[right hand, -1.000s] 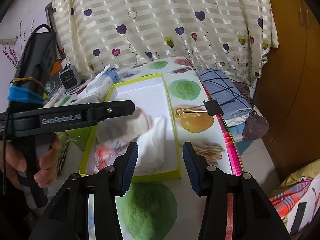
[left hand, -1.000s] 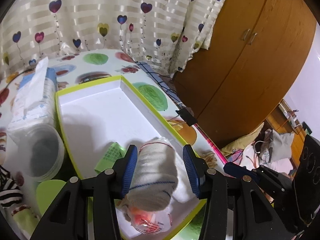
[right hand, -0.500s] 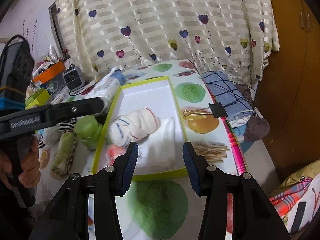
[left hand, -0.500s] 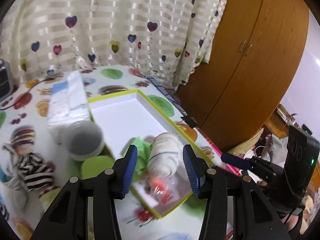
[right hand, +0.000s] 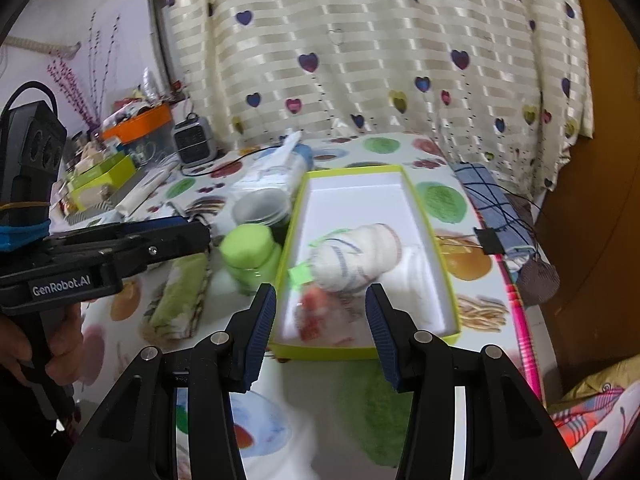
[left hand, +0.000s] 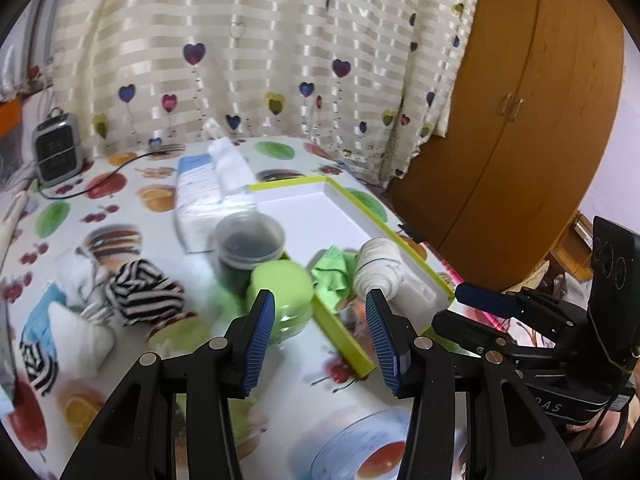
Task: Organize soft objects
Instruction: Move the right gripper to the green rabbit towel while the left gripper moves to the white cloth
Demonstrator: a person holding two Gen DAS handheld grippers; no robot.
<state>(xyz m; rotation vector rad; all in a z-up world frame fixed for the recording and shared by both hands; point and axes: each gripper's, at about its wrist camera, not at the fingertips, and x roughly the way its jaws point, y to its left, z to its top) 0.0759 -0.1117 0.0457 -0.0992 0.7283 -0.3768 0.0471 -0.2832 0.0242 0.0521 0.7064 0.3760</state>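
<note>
Your left gripper hangs above the bench with its blue-padded jaws apart and nothing between them; through the gap you see the near corner of the lime-edged white tray and a green-lidded jar just outside it. Your right gripper is likewise spread and empty, poised over the near end of the same tray.

Inside the tray, a rolled white sock with thin blue and red stripes lies across the near half, resting against a folded white cloth. A bright green cloth peeks out beside the roll, and a clear packet with a red-orange print sits at the tray's near end, blurred. The far half of the tray is bare white.

Outside the tray on your left side, a black-and-white striped sock bundle lies touching a heap of white and pale blue socks. A rolled green patterned cloth lies near the jar. A clear plastic tub stands just behind the jar, with a soft tissue pack behind that. A small grey heater stands at the back by the heart-print curtain. A folded blue checked cloth lies at the bench's right edge.
</note>
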